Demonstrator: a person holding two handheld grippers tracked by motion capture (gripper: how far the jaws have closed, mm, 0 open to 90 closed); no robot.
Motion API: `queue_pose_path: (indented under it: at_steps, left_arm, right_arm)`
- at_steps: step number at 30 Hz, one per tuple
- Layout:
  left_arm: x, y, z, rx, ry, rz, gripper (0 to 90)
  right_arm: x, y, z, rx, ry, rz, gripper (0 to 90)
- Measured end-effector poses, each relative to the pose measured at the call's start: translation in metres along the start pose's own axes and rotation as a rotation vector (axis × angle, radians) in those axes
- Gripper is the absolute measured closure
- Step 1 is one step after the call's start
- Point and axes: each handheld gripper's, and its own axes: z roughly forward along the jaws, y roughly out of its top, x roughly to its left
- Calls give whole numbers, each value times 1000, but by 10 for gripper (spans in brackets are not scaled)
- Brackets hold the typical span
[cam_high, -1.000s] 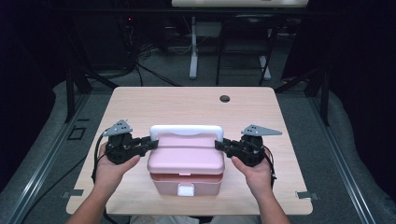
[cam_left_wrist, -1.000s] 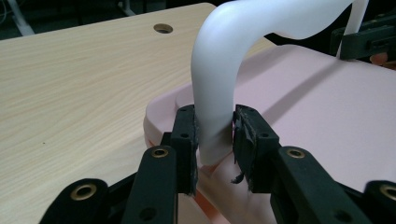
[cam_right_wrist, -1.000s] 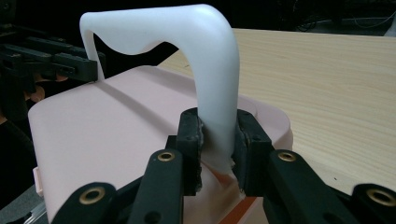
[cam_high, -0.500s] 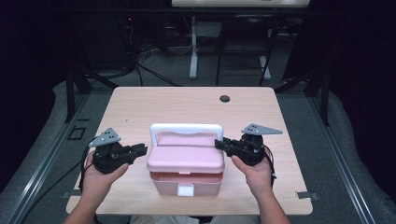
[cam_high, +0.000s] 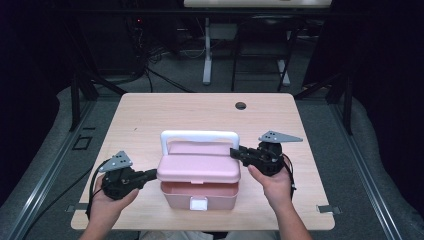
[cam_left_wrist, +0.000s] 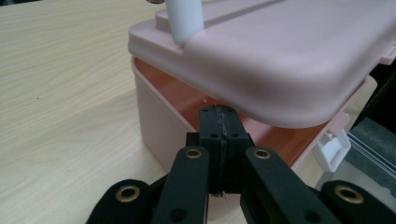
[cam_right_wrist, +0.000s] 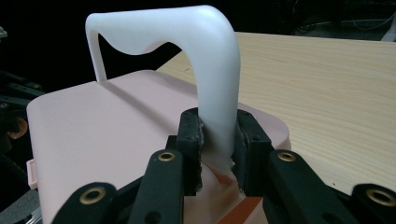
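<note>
Moved since the earlier frames: left tongs (cam_high: 150, 174) have dropped from the box's upper left side to its lower left edge, nearer the person; lid (cam_high: 199, 167) now sits raised, a gap showing above the base (cam_high: 199, 195).

Box: pink plastic, white handle (cam_high: 199, 135) standing upright, white latch (cam_high: 198, 203) at the front, hanging free. Position: near-centre of the counter (cam_high: 150, 115), toward the person's side. Lid tilted up at the front; the inside of the base shows orange-pink beneath it.

Left tongs: held in the left hand (cam_high: 107, 202), grey plate on top, cable trailing. In the left gripper view the two jaws are pressed together with nothing between them, tips (cam_left_wrist: 219, 122) under the raised lid's (cam_left_wrist: 289, 60) corner, just above the base's rim (cam_left_wrist: 154, 93). Whether the tips touch the lid cannot be told.

Right tongs (cam_high: 236, 151): held in the right hand (cam_high: 275, 182), grey plate on top. In the right gripper view the jaws (cam_right_wrist: 218, 140) are clamped on the handle's (cam_right_wrist: 205, 60) near post, just above where it meets the lid (cam_right_wrist: 102, 126).

Counter: light wood grain, a dark round hole (cam_high: 240, 105) near its far edge.

Surroundings: dark room, desk legs and cables on the floor beyond the counter.
</note>
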Motion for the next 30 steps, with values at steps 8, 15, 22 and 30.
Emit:
queue_pose_path:
  at_steps: [8, 15, 22, 30]
  left_arm:
    - [-7, 1, 10, 15, -25, 10, 900]
    - [-13, 2, 16, 23, -50, 22, 900]
    - [-17, 4, 18, 28, -61, 30, 900]
    - [-18, 8, 16, 23, -59, 39, 900]
  right_arm:
    - [-1, 1, 0, 2, -1, -3, 742]
    - [-1, 0, 0, 3, 2, -2, 742]
    - [-2, -1, 0, 3, 6, 5, 740]
    - [-4, -1, -4, -7, 12, 6, 676]
